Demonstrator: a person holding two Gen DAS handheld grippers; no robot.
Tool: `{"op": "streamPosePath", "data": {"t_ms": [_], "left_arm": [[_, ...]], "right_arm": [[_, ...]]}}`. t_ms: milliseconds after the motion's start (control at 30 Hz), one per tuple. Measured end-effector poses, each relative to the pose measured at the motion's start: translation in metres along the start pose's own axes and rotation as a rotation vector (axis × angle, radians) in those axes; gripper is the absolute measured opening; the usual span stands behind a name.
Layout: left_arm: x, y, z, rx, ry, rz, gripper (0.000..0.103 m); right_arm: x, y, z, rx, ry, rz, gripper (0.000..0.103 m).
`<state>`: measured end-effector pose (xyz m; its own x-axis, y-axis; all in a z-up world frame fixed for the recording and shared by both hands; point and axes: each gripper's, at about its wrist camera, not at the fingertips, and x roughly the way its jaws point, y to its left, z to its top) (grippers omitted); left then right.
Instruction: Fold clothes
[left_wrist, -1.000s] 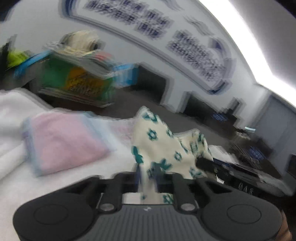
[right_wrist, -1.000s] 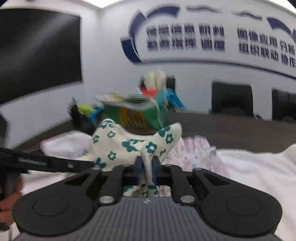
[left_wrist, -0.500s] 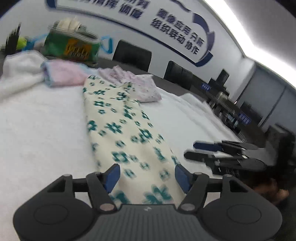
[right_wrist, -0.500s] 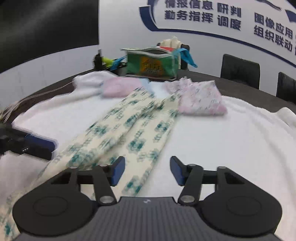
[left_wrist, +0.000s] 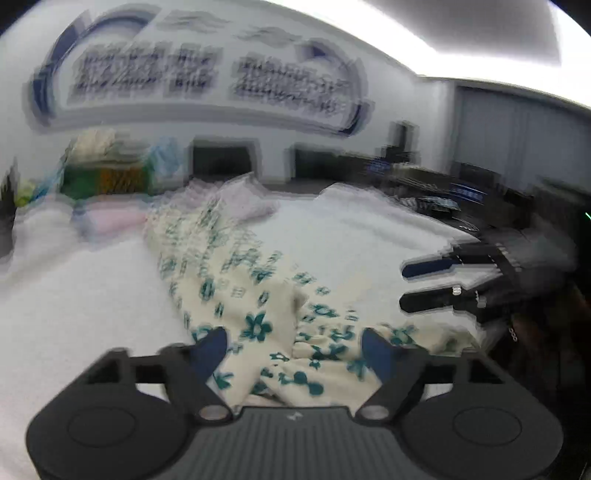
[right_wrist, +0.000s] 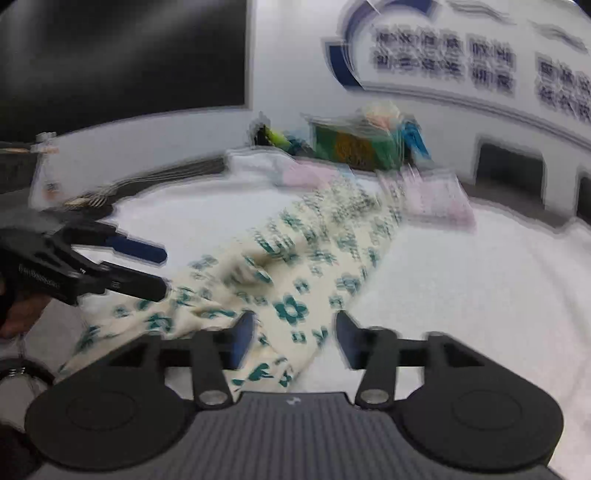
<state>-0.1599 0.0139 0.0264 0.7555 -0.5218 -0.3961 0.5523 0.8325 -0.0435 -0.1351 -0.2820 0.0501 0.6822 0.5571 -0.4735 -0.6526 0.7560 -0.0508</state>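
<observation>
Two grippers low over white blanket (left_wrist: 74, 295). Floral trousers (left_wrist: 255, 291) laid out long on it, far end reaching folded pink garments (right_wrist: 436, 199). Left gripper (left_wrist: 295, 347) jaws wide, just been opening, cloth lying loose between them, unpinched. Right gripper (right_wrist: 295, 332) jaws partly spread, also just been opening, trouser end between, not gripped. Both views motion-blurred

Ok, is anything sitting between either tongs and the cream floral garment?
Nothing visible. The cream garment with teal flowers lies stretched on the white cloth, its near end between the open jaws of the left tongs and the right tongs.
</observation>
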Motion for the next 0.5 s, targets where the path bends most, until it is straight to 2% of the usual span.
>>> {"op": "streamPosePath", "data": {"t_ms": [33, 133, 200, 233, 300, 367, 400, 433, 467, 500], "left_arm": [[-0.015, -0.001, -0.007, 0.095, -0.041, -0.047, 0.083], [-0.043, -0.008, -0.031, 0.296, -0.05, -0.241, 0.085], [-0.046, -0.021, -0.043, 0.396, -0.031, -0.316, 0.085], [-0.043, -0.03, -0.05, 0.453, -0.026, -0.315, 0.085], [-0.034, -0.045, -0.065, 0.557, -0.015, -0.243, 0.085], [-0.021, -0.051, -0.076, 0.655, 0.021, -0.178, 0.081], [-0.016, -0.051, -0.081, 0.689, 0.037, -0.157, 0.075], [-0.01, -0.051, -0.085, 0.723, 0.054, -0.137, 0.058], [-0.006, -0.043, -0.081, 0.687, 0.059, -0.136, 0.049], [-0.004, -0.033, -0.073, 0.613, 0.066, -0.157, 0.043]], "right_arm": [[-0.01, 0.002, -0.003, -0.05, -0.014, 0.016, 0.068], [-0.037, 0.017, -0.018, -0.2, -0.034, 0.062, 0.086], [-0.05, 0.03, -0.031, -0.284, -0.063, 0.101, 0.086], [-0.054, 0.036, -0.038, -0.326, -0.068, 0.12, 0.087], [-0.05, 0.051, -0.049, -0.408, -0.041, 0.15, 0.087], [-0.038, 0.061, -0.058, -0.485, -0.027, 0.133, 0.085], [-0.031, 0.065, -0.061, -0.514, -0.02, 0.121, 0.081], [-0.023, 0.063, -0.062, -0.514, -0.009, 0.109, 0.061], [-0.015, 0.058, -0.061, -0.492, 0.011, 0.114, 0.032], [-0.008, 0.05, -0.056, -0.449, 0.035, 0.134, 0.022]]}}
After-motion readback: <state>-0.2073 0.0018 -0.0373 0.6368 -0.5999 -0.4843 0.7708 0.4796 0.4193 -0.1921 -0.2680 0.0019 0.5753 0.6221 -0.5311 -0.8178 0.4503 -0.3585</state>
